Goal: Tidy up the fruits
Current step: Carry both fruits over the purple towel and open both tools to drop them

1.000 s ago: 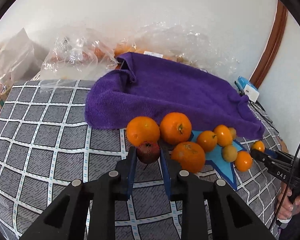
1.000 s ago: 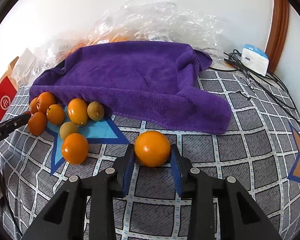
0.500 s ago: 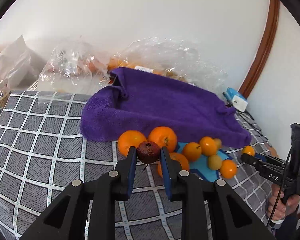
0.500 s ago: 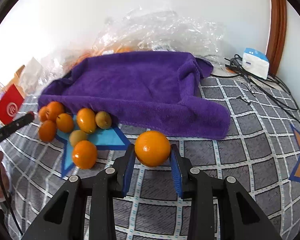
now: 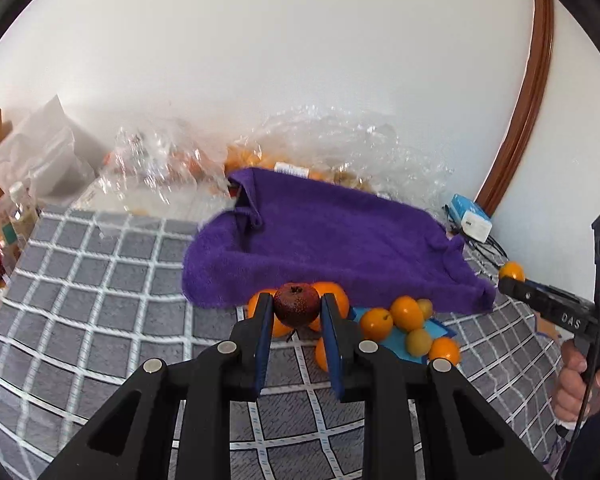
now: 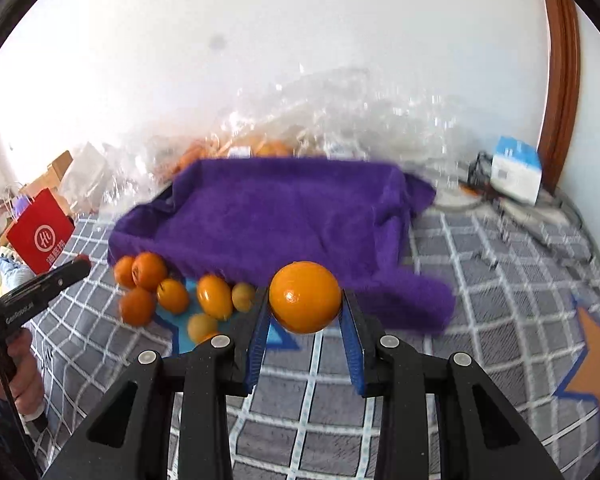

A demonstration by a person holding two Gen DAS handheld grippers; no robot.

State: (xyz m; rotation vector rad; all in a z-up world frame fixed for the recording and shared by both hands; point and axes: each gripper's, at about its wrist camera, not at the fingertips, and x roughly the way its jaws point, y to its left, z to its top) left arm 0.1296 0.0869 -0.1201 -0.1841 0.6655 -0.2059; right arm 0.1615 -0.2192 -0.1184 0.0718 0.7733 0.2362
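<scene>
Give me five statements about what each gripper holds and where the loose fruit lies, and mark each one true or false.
1. The left gripper is shut on a dark red fruit. True.
2. The right gripper is open and holds nothing. False: it is shut on an orange.
3. The loose fruits lie along the near edge of the purple towel. True.
4. The purple towel lies flat on a bare wooden table. False: it lies on a grey checked cloth, and its edges are raised.
5. A white and blue box sits on top of the towel. False: it stands off the towel, by the wall.
</scene>
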